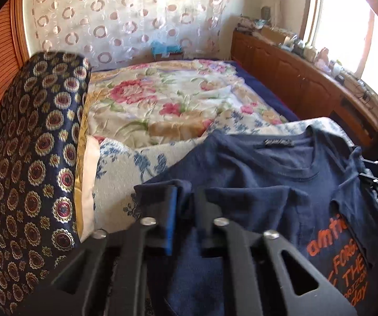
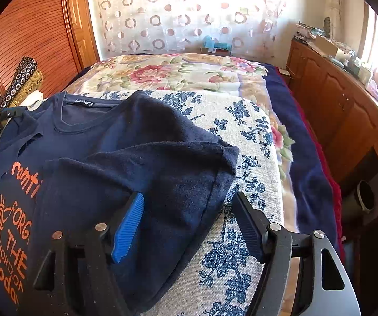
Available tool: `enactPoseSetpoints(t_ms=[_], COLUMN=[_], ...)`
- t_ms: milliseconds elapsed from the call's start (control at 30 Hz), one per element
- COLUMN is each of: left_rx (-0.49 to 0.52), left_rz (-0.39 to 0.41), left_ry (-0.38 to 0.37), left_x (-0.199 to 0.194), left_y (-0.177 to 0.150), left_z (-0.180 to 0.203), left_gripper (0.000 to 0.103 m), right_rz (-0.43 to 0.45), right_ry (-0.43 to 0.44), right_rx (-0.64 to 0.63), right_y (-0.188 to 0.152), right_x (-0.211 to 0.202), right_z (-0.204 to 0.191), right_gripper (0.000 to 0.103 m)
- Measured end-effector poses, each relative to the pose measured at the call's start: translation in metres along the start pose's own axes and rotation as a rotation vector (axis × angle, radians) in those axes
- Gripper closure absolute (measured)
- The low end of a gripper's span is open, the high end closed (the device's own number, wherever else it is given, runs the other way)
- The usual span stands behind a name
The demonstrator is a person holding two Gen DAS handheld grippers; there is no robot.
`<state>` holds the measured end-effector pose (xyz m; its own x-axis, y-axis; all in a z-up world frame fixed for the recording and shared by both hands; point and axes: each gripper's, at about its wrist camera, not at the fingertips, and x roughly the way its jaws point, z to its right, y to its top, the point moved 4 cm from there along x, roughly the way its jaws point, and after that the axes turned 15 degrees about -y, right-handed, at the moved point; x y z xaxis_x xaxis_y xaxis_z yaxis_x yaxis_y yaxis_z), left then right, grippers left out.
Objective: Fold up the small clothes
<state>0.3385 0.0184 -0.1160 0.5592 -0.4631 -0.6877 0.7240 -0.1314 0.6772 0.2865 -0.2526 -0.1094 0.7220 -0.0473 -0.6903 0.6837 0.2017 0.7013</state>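
Observation:
A navy T-shirt (image 1: 281, 173) with orange lettering lies face up, collar away from me, on a white cloth with blue flowers (image 1: 125, 168). My left gripper (image 1: 186, 205) is shut on the shirt's left sleeve, with navy fabric pinched between its fingers. In the right wrist view the same T-shirt (image 2: 97, 142) has its right sleeve (image 2: 178, 163) folded in over the chest. My right gripper (image 2: 189, 223) stands open, the sleeve's hem lying between the blue pads (image 2: 128, 226) without being pressed. Each gripper shows at the edge of the other's view.
The flowered cloth (image 2: 241, 137) covers a raised pad on a bed with a pink floral bedspread (image 1: 168, 97). A dark patterned cushion (image 1: 31, 144) stands at the left. A cluttered wooden sideboard (image 2: 347, 110) runs along the right, and a dotted curtain (image 2: 183, 13) hangs behind.

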Motion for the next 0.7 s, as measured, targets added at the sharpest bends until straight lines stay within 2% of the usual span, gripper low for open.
enactPoseSetpoints(t_ms=[267, 467, 700], left_rx=[0.063, 0.063, 0.055], left_rz=[0.096, 0.077, 0.097], left_ry=[-0.023, 0.000, -0.020], left_x=[-0.032, -0.029, -0.033], left_y=[0.018, 0.017, 0.012], left_z=[0.023, 0.014, 0.016], left_gripper=[0.096, 0.096, 0.096], right_rz=[0.002, -0.011, -0.030], right_ry=[-0.003, -0.006, 0.019], right_rx=[-0.007, 0.005, 0.018], right_y=[0.000, 0.005, 0.016], right_x=[-0.001, 0.002, 0.011], right_z=[-0.001, 0.003, 0.006], right_gripper=[0.030, 0.030, 0.030])
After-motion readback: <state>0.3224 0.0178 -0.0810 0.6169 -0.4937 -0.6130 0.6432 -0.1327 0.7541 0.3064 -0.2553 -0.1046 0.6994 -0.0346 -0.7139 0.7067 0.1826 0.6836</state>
